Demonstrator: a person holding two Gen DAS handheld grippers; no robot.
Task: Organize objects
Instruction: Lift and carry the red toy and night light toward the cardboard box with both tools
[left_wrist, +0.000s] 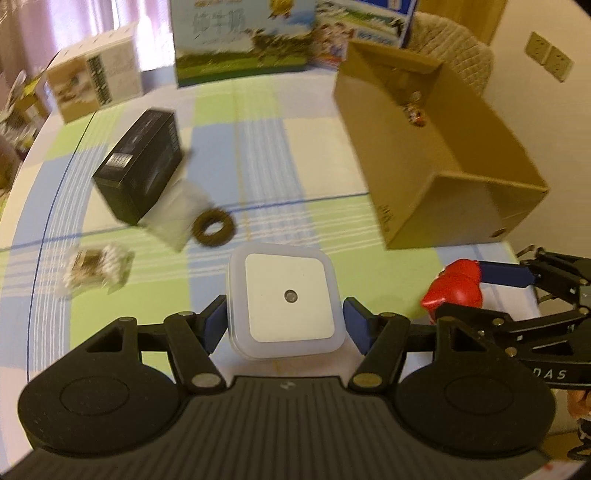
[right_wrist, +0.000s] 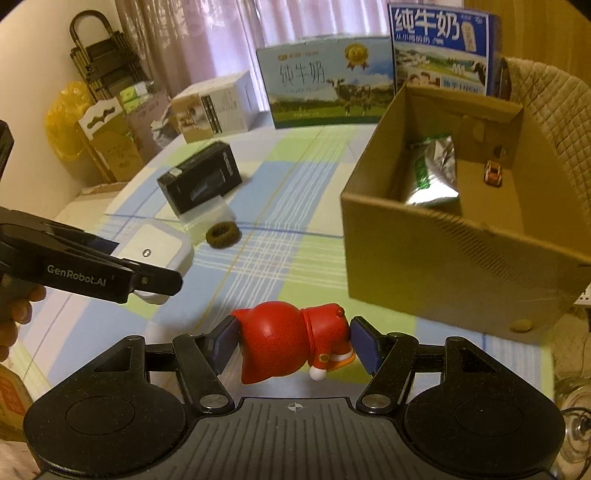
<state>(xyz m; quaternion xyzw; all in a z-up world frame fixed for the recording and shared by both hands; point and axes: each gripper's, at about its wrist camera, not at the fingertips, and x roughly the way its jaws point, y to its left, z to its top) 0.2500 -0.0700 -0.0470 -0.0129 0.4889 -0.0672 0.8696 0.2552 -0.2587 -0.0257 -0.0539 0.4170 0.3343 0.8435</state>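
**Both grippers loaded above the desk**

The left gripper (left_wrist: 284, 325) has its fingers clamped on a square white plastic night light (left_wrist: 284, 306). The right gripper (right_wrist: 291, 345) pinches a red plastic figurine (right_wrist: 280, 339). Beyond lie a brown fuzzy ring (right_wrist: 223, 235), a black rectangular box (right_wrist: 201, 177) and an open cardboard box (right_wrist: 443, 251).

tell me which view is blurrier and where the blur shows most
Left wrist view is blurrier: the black box, brown hair tie and cardboard box are smeared, while the night light in the left gripper stays crisp. Right wrist view is sharper; the milk carton print reads clearly, edges bowed by fisheye.
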